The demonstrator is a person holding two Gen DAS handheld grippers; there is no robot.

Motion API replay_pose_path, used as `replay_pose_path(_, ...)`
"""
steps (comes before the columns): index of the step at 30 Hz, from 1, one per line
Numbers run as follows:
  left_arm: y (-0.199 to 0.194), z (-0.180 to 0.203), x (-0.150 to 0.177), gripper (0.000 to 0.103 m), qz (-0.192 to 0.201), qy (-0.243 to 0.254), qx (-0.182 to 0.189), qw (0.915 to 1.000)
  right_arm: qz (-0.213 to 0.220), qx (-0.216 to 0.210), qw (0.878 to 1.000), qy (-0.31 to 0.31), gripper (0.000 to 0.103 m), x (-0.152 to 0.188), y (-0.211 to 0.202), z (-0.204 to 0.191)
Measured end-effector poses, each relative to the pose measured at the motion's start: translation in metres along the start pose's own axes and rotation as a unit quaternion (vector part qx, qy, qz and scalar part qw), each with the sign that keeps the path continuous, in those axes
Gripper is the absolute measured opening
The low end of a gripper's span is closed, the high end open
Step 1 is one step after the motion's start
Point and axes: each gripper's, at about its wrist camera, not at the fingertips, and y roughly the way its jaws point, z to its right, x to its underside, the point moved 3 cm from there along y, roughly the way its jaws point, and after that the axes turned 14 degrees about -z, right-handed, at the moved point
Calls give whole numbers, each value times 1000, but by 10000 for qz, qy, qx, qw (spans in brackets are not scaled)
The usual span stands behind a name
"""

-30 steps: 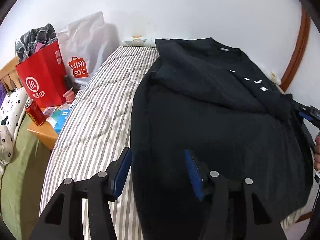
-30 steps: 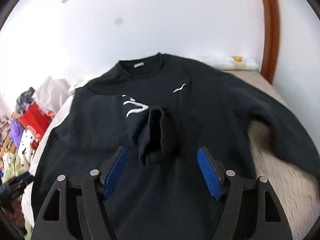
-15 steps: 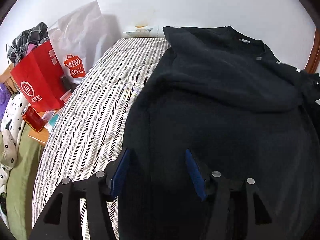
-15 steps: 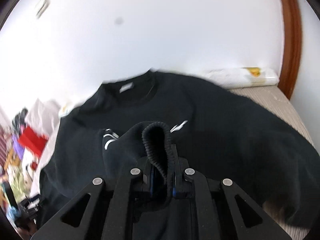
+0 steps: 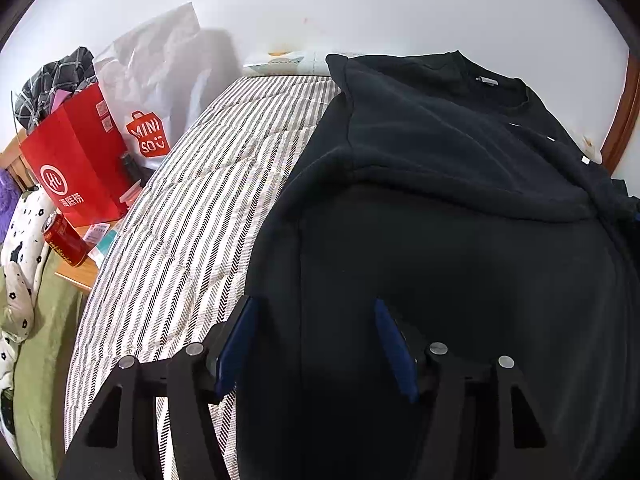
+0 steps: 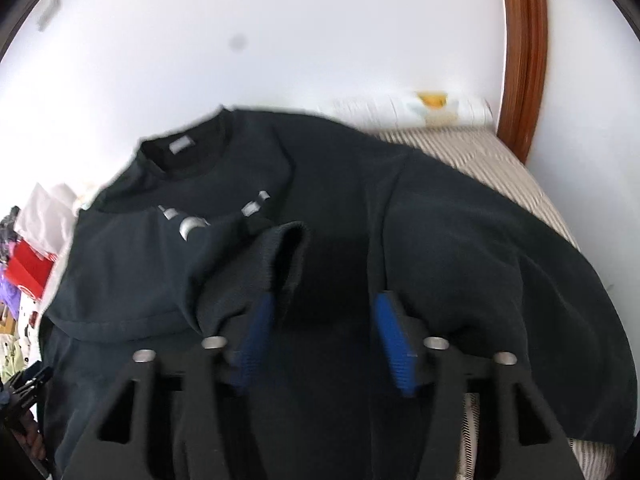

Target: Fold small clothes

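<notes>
Sweatshirt (image 6: 440,248) sleeve cuff (image 6: 286,256) sits loose by your wide-open, empty right tongs (image 6: 320,336), so it may slide off the fold. Your left tongs (image 5: 312,344) are wide open and empty too, and could bunch the hem.

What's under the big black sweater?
The black sweater lies on a striped bed cover, which shows beside it. One sleeve is folded across its chest. Whatever lies beneath the sweater's middle is covered and cannot be seen.
</notes>
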Motion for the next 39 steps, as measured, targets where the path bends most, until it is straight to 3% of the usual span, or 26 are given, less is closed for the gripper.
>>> replay_pose_path(7, 1, -3, 2, 68, 48, -99, 18, 9999, 456, -44, 9984, -340, 59, 3, -20, -21)
replay_pose_path(12, 2, -7, 3, 71, 22, -204, 138, 9997, 202, 33, 9976, -662, 57, 6, -2, -36)
replay_pose_path(14, 2, -6, 3, 71, 16, -187, 110, 9998, 162, 123, 9974, -697, 46, 7, 8, -38)
replay_pose_path(18, 2, -7, 2, 71, 15, -183, 115, 9998, 320, 248, 9953, -880, 38, 3, 15, -43)
replay_pose_path(21, 2, -8, 2, 72, 16, -189, 120, 9997, 259, 336, 9930, -1098, 15, -2, 21, -50)
replay_pose_path(24, 2, -7, 3, 72, 16, -191, 121, 9997, -4, 227, 9935, -1119, 10, -9, 29, -50)
replay_pose_path(27, 3, -7, 3, 72, 16, -191, 120, 9997, 272, 29, 9953, -924, 10, -14, 12, -39)
replay_pose_path(30, 3, -7, 3, 72, 16, -187, 119, 9998, 635, -905, 9939, -30, 10, -11, -7, -7)
replay_pose_path(32, 3, -7, 3, 73, 16, -188, 118, 9998, 632, -1211, 9898, 404, 10, -9, -3, 8)
replay_pose_path(37, 3, -8, 3, 73, 17, -185, 119, 9998, 158, -816, 9924, 909, 11, -3, 28, 29)
replay_pose_path(39, 3, -7, 3, 73, 17, -186, 121, 9998, 125, -639, 9933, 958, 17, -2, 29, 29)
